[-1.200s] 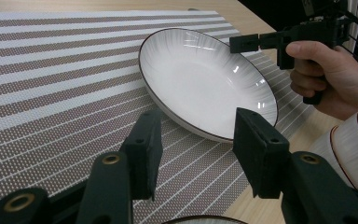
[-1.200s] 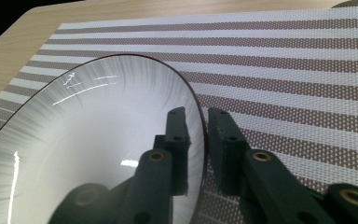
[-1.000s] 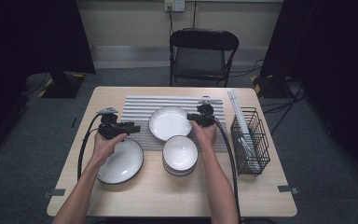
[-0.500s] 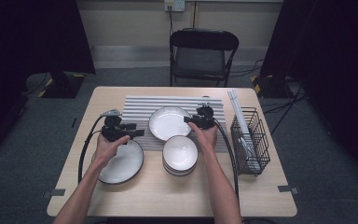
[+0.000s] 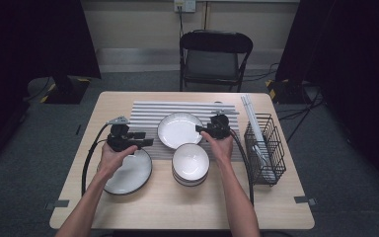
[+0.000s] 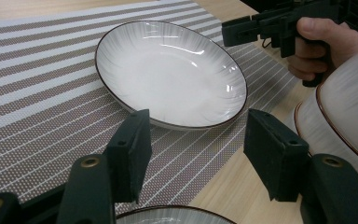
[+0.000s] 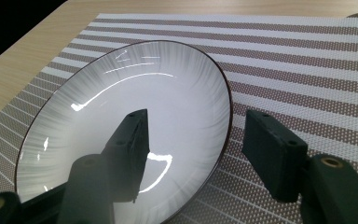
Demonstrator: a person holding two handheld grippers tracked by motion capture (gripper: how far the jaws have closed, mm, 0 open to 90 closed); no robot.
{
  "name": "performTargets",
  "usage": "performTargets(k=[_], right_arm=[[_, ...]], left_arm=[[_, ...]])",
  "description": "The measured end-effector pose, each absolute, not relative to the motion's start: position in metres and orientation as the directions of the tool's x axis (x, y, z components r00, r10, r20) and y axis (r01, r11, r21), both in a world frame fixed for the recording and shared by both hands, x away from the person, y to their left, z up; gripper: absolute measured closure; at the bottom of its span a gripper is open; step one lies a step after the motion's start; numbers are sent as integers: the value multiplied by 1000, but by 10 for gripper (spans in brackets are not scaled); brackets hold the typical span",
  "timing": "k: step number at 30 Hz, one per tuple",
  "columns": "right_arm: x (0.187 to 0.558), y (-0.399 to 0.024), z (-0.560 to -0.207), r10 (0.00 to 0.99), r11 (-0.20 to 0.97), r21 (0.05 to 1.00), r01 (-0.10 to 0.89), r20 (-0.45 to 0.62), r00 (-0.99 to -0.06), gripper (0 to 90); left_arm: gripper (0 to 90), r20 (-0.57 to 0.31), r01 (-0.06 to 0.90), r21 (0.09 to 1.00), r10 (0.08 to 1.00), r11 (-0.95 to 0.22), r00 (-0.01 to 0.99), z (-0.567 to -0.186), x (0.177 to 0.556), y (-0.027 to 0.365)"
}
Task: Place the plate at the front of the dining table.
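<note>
1. The shallow white ceramic plate with a thin dark rim (image 5: 179,130) is lying flat on the grey-and-white striped placemat (image 5: 148,111), near the middle of the light wooden desk (image 5: 256,207) – nothing is lifting it.
2. The right hand-held gripper (image 5: 200,129) is sitting at the plate's right edge; in the right gripper view its jaws are straddling the rim, one over the bowl of the plate, the other over the mat. They have just been opening and are pressing on nothing.
3. The left hand-held gripper (image 5: 148,142) is hovering just left of the plate with its jaws apart and empty, after a slight closing; the plate's near rim is lying ahead of them.
4. Just in front, a stack of white ceramic bowls (image 5: 190,164) is standing close to the right hand, and a second dark-rimmed white plate (image 5: 128,174) is lying under the left wrist.
5. Risk, as I judge it: a one-sided pinch on the glossy, sloping rim may be slipping – the plate could tip and drop, or slide into the bowl stack.
</note>
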State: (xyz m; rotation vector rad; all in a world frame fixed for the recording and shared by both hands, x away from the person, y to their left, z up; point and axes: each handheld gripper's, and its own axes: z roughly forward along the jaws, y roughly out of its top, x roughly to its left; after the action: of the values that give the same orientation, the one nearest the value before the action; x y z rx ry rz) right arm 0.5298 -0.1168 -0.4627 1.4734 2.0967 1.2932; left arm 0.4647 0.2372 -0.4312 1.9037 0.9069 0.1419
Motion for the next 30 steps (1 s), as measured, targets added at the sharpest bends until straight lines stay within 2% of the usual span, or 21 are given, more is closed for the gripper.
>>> performTargets(k=[13,17,19,22,30], right_arm=[[509,-115,-461,852,99,800,591,238,-466,370],[503,-118,-464,851,93,807,583,240,-468,382],[500,-117,-466,848,102,806,583,236,-474,378],[497,-117,-467,847,112,807,579,227,-480,380],[486,-128,-473,860,126,804,582,204,-468,375]], left_arm=[[377,-260,473,850,596,-234,760,-416,450,237],[397,-251,464,853,593,-237,765,-416,450,238],[441,-232,450,856,589,-255,774,-415,448,237],[417,-229,443,862,591,-245,773,-413,447,237],[436,-205,424,871,601,-248,772,-408,442,243]])
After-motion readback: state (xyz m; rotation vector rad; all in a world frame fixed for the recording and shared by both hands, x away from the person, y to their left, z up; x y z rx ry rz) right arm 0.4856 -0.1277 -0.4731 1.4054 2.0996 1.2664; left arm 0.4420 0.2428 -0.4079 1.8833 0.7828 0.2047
